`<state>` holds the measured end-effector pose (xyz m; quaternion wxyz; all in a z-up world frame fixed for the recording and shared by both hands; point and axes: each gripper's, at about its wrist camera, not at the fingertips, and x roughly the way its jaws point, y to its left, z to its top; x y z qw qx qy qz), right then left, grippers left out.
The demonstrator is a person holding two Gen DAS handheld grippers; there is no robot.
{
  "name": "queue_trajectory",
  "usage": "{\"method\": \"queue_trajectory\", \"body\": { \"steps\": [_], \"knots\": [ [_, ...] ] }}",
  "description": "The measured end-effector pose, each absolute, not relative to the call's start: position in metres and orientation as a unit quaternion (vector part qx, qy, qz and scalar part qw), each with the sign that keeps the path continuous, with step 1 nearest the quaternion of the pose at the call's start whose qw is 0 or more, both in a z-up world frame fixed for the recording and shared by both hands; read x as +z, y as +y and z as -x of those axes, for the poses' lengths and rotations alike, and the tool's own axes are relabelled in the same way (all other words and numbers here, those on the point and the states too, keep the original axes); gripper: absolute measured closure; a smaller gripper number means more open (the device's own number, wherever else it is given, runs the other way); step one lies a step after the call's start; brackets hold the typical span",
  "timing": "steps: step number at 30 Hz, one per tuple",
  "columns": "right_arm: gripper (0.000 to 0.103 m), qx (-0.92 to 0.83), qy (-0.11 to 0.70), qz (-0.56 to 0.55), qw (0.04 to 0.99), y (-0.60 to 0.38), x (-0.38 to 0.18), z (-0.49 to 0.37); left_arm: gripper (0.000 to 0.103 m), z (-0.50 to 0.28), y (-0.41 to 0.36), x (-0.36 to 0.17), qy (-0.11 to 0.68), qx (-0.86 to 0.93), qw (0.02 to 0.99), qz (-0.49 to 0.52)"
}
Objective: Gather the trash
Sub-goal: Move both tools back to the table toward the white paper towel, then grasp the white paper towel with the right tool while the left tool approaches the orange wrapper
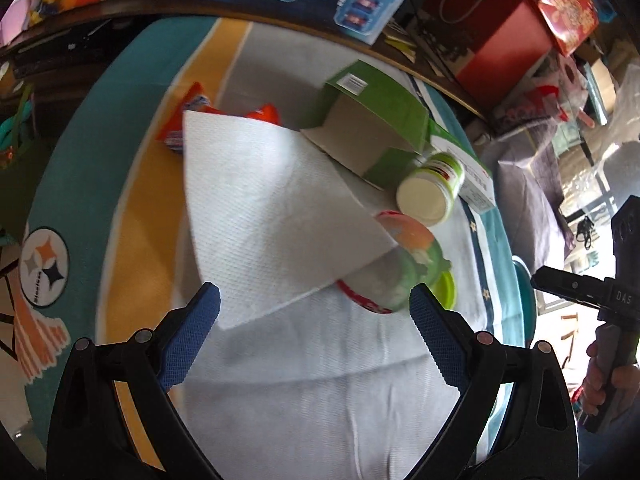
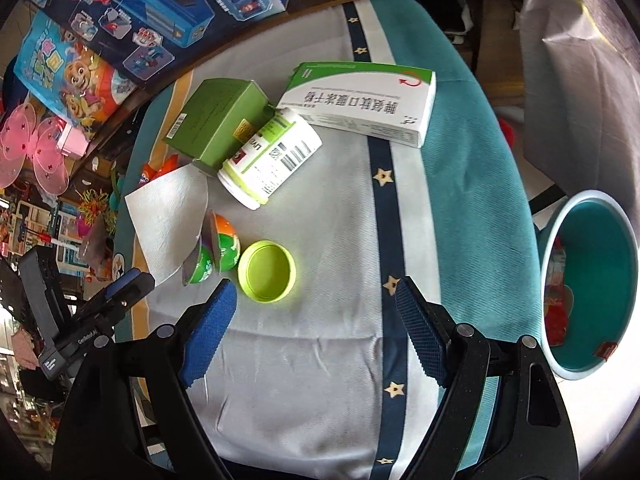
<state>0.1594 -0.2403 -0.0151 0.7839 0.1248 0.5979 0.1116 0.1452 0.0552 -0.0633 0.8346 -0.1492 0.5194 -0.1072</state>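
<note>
On the cloth-covered bench (image 2: 320, 340): white paper napkin (image 1: 276, 216), green cardboard box (image 2: 216, 124), white plastic bottle (image 2: 272, 160), lime lid (image 2: 267, 271) uncollected; teal bin (image 2: 592, 280) alongside, some red scraps inside; left gripper (image 1: 316, 300) and right gripper (image 2: 316, 300) wide open, empty.

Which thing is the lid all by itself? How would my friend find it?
Look at the pale grey cloth with the dark blue star stripe. Near its middle, just below the lying white bottle and right of the orange-and-green cup, sits the lid. It is the only bright lime-green round piece, lying open side up and empty.
</note>
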Motion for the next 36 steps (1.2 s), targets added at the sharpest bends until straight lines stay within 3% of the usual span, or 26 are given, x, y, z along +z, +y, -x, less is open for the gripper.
{"method": "queue_trajectory", "body": {
  "steps": [8, 17, 27, 29, 33, 36],
  "knots": [
    [0.025, 0.169, 0.608, -0.062, 0.773, -0.146, -0.015, -0.190, 0.007, -0.148, 0.127, -0.068, 0.510, -0.065, 0.836, 0.193],
    [0.025, 0.207, 0.633, -0.013, 0.746, -0.047, -0.050, -0.233, 0.007, -0.150, 0.155, -0.083, 0.529, -0.060, 0.832, 0.156],
    [0.025, 0.182, 0.634, 0.038, 0.751, -0.017, -0.083, -0.254, 0.007, -0.154, 0.178, -0.089, 0.526, -0.075, 0.835, 0.141],
    [0.018, 0.185, 0.628, 0.051, 0.754, -0.011, -0.086, -0.253, 0.007, -0.154, 0.179, -0.090, 0.523, -0.080, 0.837, 0.138],
    [0.015, 0.177, 0.607, 0.092, 0.769, 0.000, -0.090, -0.243, 0.007, -0.153, 0.180, -0.090, 0.521, -0.083, 0.841, 0.121],
    [0.020, 0.174, 0.576, 0.138, 0.786, 0.005, -0.093, -0.231, 0.007, -0.150, 0.183, -0.091, 0.518, -0.082, 0.843, 0.120]
  ]
}}
